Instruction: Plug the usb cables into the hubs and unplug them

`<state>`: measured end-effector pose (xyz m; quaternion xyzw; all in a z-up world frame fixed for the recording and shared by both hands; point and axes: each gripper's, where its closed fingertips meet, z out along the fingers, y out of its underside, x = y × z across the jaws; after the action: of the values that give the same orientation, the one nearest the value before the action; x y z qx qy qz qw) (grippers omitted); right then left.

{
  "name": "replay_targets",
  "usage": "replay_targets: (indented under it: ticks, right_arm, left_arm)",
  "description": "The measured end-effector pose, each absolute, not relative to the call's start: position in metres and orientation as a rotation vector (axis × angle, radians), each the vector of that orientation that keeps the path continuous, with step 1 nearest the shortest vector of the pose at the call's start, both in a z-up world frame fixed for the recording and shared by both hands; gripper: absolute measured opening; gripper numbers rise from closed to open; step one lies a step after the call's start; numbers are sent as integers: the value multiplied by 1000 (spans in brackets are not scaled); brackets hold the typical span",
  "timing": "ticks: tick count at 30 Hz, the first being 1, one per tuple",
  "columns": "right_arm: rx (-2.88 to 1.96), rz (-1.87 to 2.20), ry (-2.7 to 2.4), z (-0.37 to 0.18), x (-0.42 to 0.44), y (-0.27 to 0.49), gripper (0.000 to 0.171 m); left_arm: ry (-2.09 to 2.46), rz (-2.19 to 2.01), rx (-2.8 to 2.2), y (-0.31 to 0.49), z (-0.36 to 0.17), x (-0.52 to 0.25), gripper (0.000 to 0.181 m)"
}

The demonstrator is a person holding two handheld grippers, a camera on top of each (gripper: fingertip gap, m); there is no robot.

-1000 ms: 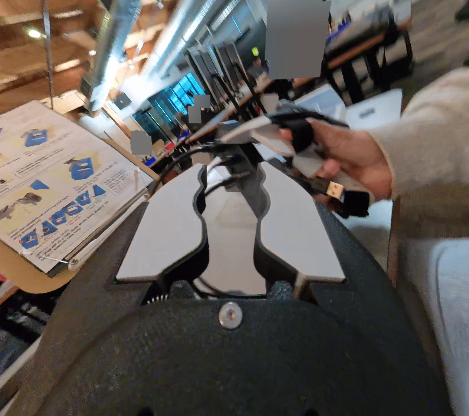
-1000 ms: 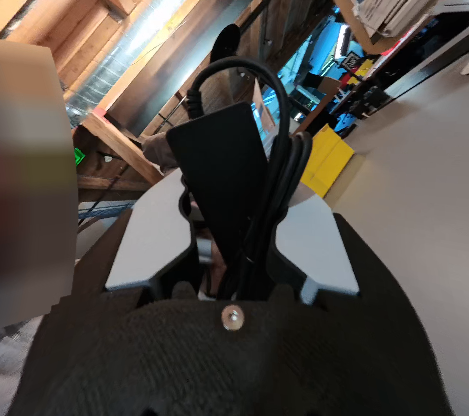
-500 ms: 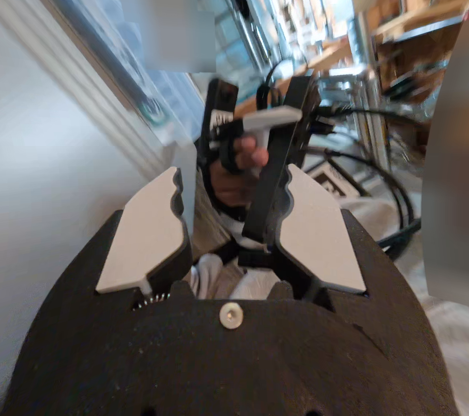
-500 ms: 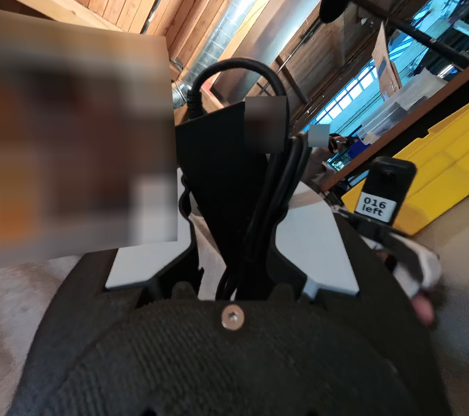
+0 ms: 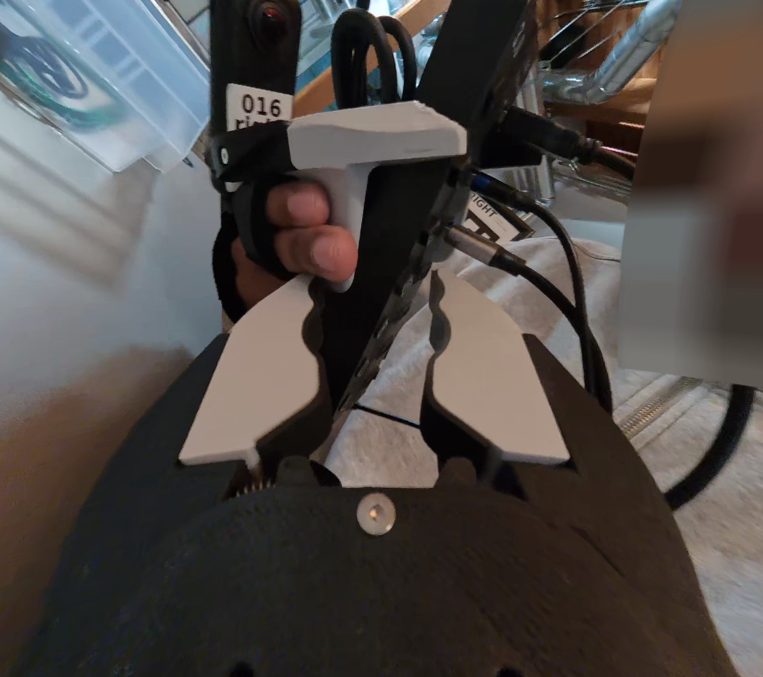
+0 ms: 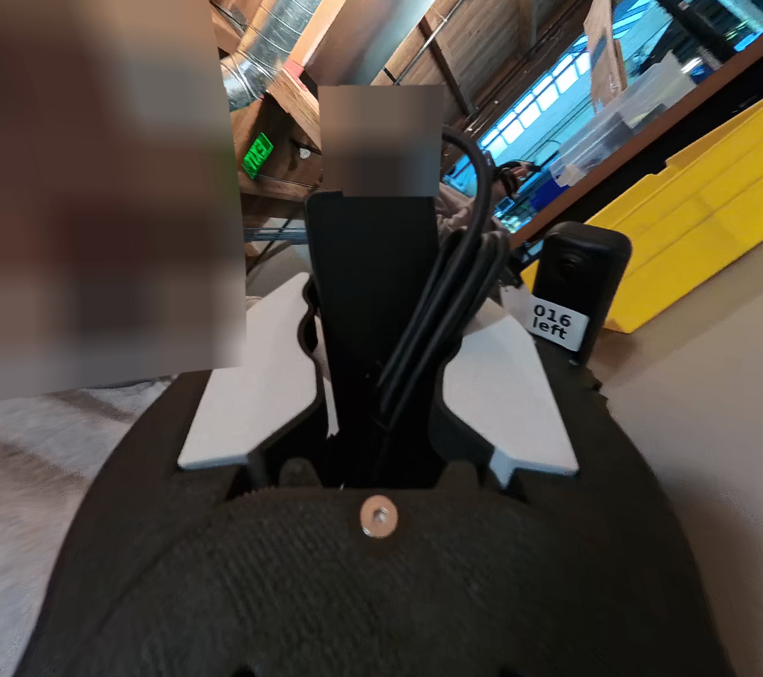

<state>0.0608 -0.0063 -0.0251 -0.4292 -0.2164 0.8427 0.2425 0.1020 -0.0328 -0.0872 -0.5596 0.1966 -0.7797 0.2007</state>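
while the right gripper (image 6: 373,331) clamps the black hub (image 6: 371,285) and its coiled cord (image 6: 437,310), plugs (image 5: 487,248) stay seated. the left gripper (image 5: 373,331), fingers parted, straddles the hub's lower end without gripping it, likely bracing for an unplugging.

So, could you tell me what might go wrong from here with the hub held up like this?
1. The right gripper clamps the black hub together with its coiled cable, so the hub may twist or slip when a plug is pulled.
2. The left gripper is open, with the hub's port edge slanting between its fingers; closing here could pinch the hub rather than a plug.
3. The plugged cables drape over the grey sweater and could snag.
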Motion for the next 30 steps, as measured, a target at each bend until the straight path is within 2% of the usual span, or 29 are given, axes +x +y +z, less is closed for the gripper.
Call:
replay_targets:
  ticks: [1, 10, 13, 18, 24, 28, 30]
  right_arm:
    - [-1188, 2270, -601, -27, 58, -7, 61]
    - [-1275, 2208, -610, -32, 56, 0, 63]
    - [-1337, 2028, -556, -38, 60, 19, 78]
    - [-1387, 1819, -533, -44, 72, 42, 83]
    - [-1497, 1634, -467, -62, 74, 65, 104]
    - [-1570, 1632, -493, -75, 71, 66, 93]
    - [-1570, 1704, -493, -74, 66, 60, 92]
  left_arm:
    - [554, -2164, -1577, -32, -90, 101, 48]
    - [505, -2188, -1593, -27, -94, 101, 45]
    - [450, -2219, -1576, -22, -94, 95, 42]
    - [383, -2152, -1542, -8, -89, 84, 39]
    - [280, -2075, -1486, 13, -83, 62, 36]
    - [249, -2005, -1448, 25, -76, 46, 35]
    - [254, -1968, -1450, 29, -75, 41, 35]
